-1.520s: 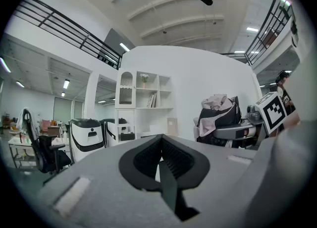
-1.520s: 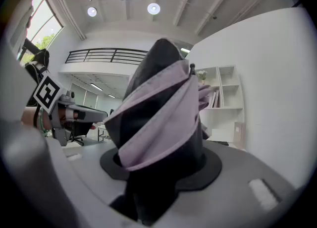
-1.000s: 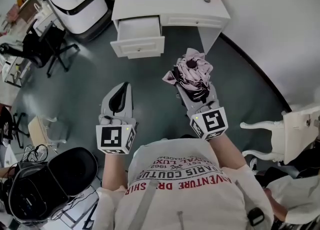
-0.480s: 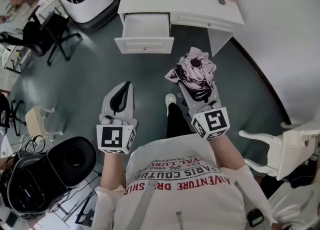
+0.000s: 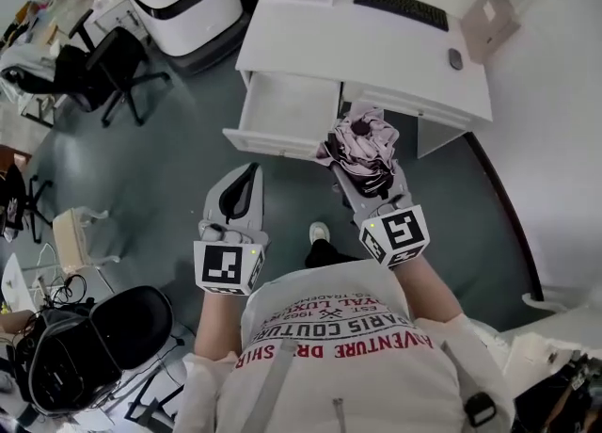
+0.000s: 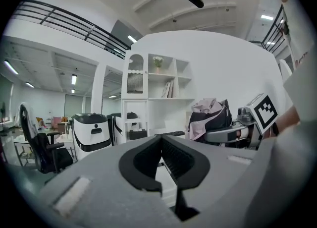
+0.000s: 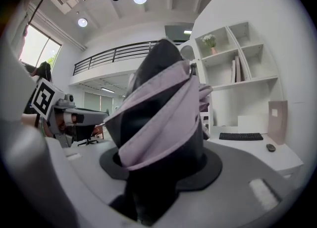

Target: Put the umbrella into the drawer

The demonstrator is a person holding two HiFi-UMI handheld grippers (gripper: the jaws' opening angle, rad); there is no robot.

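Grey office floor (image 5: 160, 163) underfoot. Clamped in right gripper (image 5: 365, 175): folded lilac-and-black fabric umbrella (image 5: 361, 145), tip up. Left gripper (image 6: 161, 142) alongside, jaws nearly closed on nothing. Just ahead, pulled-out white desk drawer (image 5: 271, 143), umbrella overlapping its front right corner; beyond, white desk (image 5: 376, 40) carrying black keyboard (image 5: 400, 8).

Left gripper (image 5: 250, 177) jaws together, empty; right gripper (image 5: 365, 169) alongside, jaws tight around umbrella (image 5: 360, 137).

Person nears the desk (image 5: 376, 40); the umbrella (image 5: 362, 146), earlier well short, now overlaps the open drawer's (image 5: 282, 106) 4 o'clock corner.
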